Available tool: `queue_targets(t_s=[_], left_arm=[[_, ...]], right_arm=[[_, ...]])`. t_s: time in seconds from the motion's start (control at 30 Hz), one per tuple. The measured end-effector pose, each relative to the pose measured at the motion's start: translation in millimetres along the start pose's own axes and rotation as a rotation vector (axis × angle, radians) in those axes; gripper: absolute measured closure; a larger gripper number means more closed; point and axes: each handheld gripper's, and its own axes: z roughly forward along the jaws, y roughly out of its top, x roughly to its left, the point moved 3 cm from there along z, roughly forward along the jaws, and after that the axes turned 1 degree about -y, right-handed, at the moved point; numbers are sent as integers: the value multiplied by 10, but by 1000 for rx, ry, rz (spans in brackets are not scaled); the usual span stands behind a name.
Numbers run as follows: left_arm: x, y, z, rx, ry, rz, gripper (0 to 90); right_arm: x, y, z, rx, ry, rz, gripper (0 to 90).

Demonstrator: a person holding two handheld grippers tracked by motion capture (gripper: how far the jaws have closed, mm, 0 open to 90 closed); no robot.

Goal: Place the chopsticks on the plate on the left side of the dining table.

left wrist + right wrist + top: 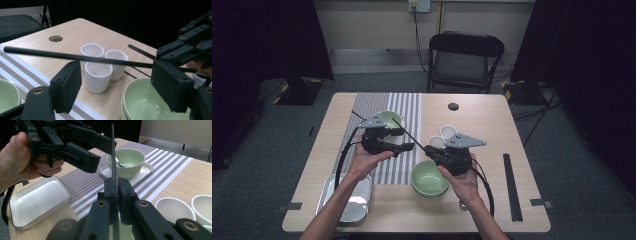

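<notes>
The right gripper (117, 195) is clamped on 1 black chopstick (404, 134), which sticks out from its pinched jaws toward the left gripper (398, 142). In the left gripper view the chopstick (75, 57) runs level across the gap between that gripper's 2 jaws, which stand apart with neither pad (67, 85) pressing on it. This looks like a handover of the stick from right to left, not yet completed.

The main risk is the right jaws letting go before the left ones bite: the stick would then drop onto the 3 white ribbed cups (100, 63) or into the stacked green bowls (430, 178) right below it. Because the right gripper holds the chopstick near 1 end, any small twist of that hand swings the far tip widely, so the left jaws could close on air or catch it off-centre and lever it askew. The free tip also reaches toward the green bowl with a spoon (126, 161) on its small white tray (143, 171) over the striped mat (404, 102), and a sideways swing could knock it.
</notes>
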Motion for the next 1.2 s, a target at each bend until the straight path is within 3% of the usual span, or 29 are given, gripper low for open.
queue_targets(t_s=[0.13, 0.2, 0.23, 0.27, 0.43, 0.5, 0.57, 0.7, 0.83, 0.93, 1.2], left_arm=[[3, 12, -26, -35, -12, -27, 377], [4, 19, -38, -34, -11, -19, 379], [-7, 20, -33, -32, -31, -30, 385], [-26, 28, -41, -26, -15, -15, 394], [-83, 77, -66, -39, -23, 6, 448], [-119, 111, -97, -83, -18, 4, 535], [-129, 122, -111, -87, -27, 9, 539], [-184, 165, -152, -123, -31, 15, 636], [-213, 198, -187, -144, -61, 15, 746], [-248, 220, -186, -149, -82, 14, 773], [-433, 320, -222, -168, -128, 60, 839]], right_arm=[[27, -19, 28, 4, 10, 1, 865], [47, -27, 46, 5, 13, 0, 865], [56, -29, 53, 3, 13, 2, 865], [72, -26, 63, -2, 17, 2, 865], [114, -25, 80, 0, 24, -5, 865], [133, -29, 96, -1, 27, -6, 865], [138, -28, 99, -1, 28, -8, 865], [175, -8, 99, -9, 35, -11, 865], [220, 23, 81, -20, 43, -24, 865], [242, 33, 80, -24, 44, -29, 865], [304, 55, 65, -36, 48, -50, 864]])
